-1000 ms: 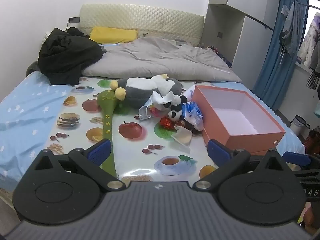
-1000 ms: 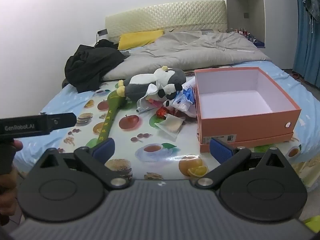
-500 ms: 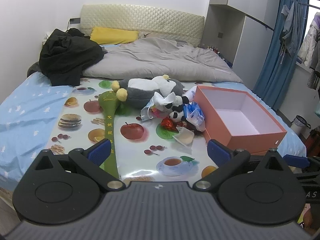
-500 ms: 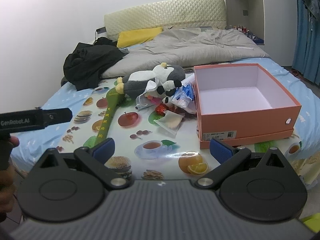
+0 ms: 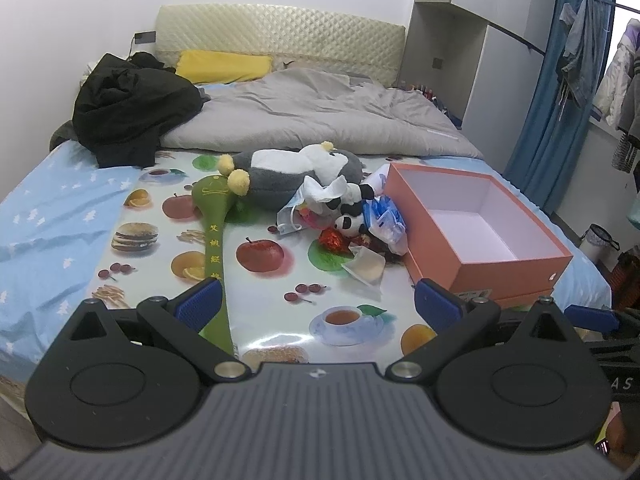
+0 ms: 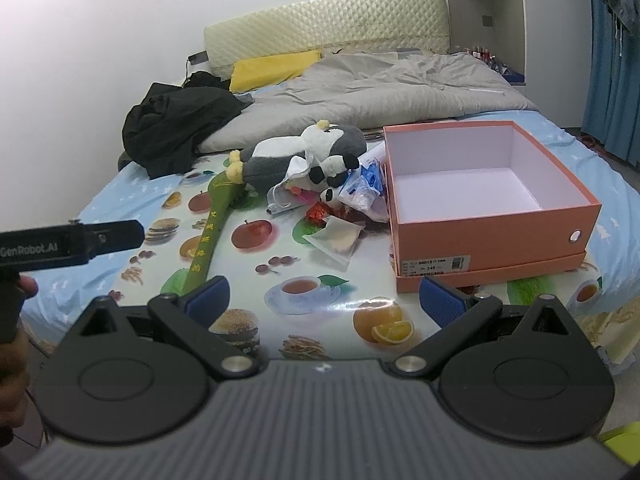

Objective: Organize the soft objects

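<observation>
Approach step: I hold the left gripper (image 5: pixel 316 306) and right gripper (image 6: pixel 324 300) short of the bed, fingers spread wide, empty. The plush pile (image 6: pixel 304 160) lies at twelve o'clock, orange box (image 6: pixel 492 236) at two. Next: reach in, pinch one toy.

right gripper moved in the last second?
Yes. In the right wrist view the orange box now sits larger and lower against the right gripper, so it has advanced toward the bed, jaws open.
</observation>
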The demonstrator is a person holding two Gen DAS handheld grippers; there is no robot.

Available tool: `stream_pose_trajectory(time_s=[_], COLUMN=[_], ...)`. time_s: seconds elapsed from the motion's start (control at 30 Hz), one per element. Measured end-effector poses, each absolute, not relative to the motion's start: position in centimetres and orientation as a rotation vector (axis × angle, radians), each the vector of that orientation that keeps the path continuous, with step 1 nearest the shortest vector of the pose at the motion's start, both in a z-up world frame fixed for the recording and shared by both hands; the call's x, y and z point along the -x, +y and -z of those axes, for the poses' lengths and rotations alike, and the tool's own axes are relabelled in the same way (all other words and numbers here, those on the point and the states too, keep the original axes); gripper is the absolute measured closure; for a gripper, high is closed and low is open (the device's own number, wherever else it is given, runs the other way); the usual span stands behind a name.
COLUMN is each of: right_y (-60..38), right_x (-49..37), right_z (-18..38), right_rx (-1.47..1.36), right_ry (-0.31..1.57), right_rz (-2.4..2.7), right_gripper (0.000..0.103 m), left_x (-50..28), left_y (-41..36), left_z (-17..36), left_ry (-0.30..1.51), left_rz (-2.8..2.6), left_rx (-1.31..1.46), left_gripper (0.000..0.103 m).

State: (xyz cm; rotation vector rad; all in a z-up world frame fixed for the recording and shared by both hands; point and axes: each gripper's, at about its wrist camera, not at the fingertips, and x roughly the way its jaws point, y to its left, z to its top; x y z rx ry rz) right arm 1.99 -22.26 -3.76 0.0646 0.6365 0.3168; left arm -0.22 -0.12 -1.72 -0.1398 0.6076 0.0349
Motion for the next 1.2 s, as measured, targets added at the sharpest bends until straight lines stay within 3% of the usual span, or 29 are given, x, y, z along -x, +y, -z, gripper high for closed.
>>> stream_pose_trajectory(time_s=[1.2], right_y=[-23.1], right_x=[-3.2], right_z=[6.2], right_rx=[-0.1], right_ry=[0.7], right_rz=[-0.276], right_gripper=[0.0], left_x=[-2.3], left_y=[-0.9], left_z=[5.2], left_ry=[0.677], left_rz=[-0.004], left_rx=[0.178], left_gripper=[0.0])
